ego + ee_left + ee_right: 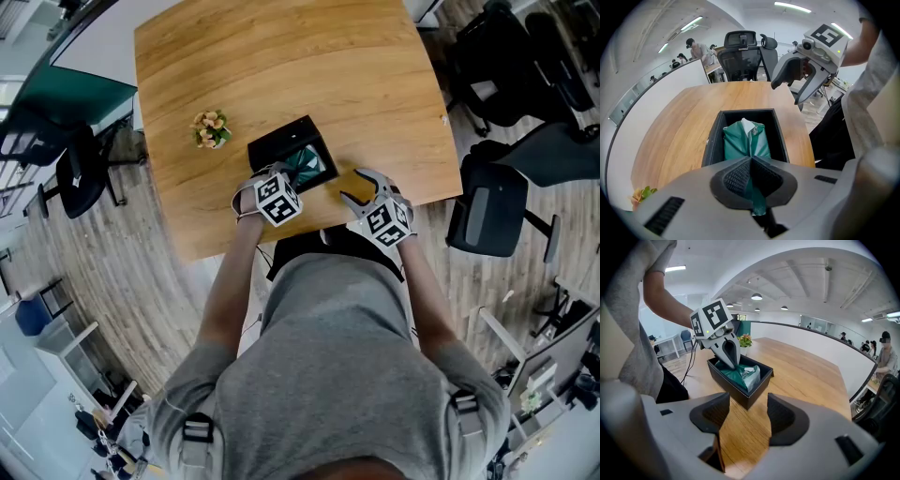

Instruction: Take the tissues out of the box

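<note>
A pale wooden table [281,75] stands on a greyish plank floor [122,281], with black office chairs [492,211] around it (one close by its right edge). A white partition [811,341] curves along the far side, and ceiling lights [757,296] glow overhead.

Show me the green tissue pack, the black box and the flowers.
green tissue pack [738,143], left gripper view, top face.
black box [730,387], right gripper view, outer side wall.
flowers [211,129], head view, blossoms.

Wooden table [281,56] with black box [277,145] (open-topped), flowers [211,129]
</note>
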Motion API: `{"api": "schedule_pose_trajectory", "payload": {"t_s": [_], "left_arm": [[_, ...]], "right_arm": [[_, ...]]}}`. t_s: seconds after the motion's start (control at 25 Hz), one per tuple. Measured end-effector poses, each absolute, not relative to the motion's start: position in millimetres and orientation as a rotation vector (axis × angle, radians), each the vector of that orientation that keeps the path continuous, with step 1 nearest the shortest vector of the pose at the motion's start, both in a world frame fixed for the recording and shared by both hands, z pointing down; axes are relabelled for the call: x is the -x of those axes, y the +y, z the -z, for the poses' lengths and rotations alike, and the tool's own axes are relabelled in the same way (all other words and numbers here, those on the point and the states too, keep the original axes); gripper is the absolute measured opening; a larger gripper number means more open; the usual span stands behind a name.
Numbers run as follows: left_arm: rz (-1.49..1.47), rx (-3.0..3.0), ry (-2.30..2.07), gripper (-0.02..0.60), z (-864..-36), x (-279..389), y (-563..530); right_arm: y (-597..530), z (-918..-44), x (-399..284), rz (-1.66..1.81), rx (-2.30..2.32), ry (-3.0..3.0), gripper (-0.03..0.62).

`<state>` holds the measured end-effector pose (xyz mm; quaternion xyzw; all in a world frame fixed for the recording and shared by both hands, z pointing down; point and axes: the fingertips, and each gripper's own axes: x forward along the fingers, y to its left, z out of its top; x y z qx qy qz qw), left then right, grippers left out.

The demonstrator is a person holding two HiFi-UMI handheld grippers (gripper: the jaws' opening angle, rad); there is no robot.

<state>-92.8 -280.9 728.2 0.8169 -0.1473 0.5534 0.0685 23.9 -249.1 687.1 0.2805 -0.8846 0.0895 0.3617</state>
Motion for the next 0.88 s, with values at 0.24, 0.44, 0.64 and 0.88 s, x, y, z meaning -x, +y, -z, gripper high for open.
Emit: {"api": "schedule_pose_trajectory", "payload": {"t_s": [0.24, 0.44, 0.64, 0.88], "left_arm": [[-1.717, -2.479, -0.433, 0.021, -720, 92, -278], [-1.720, -2.490, -0.455, 0.020, -709, 92, -278], [-1.736, -2.507, -0.471, 0.020, -698, 91, -278], [-1.756, -2.523, -0.488, 0.020, -685, 91, -279]], "right_arm": [[-245, -682, -23, -0.221, -0.724, -2.298, 0.262], [-240, -678, -21, -0.201, -0.722, -2.307, 0.262], [-235, -673, -19, -0.186, -0.726, -2.316, 0.262], [-228, -660, -15, -0.147, -0.718, -2.338, 0.264]]}}
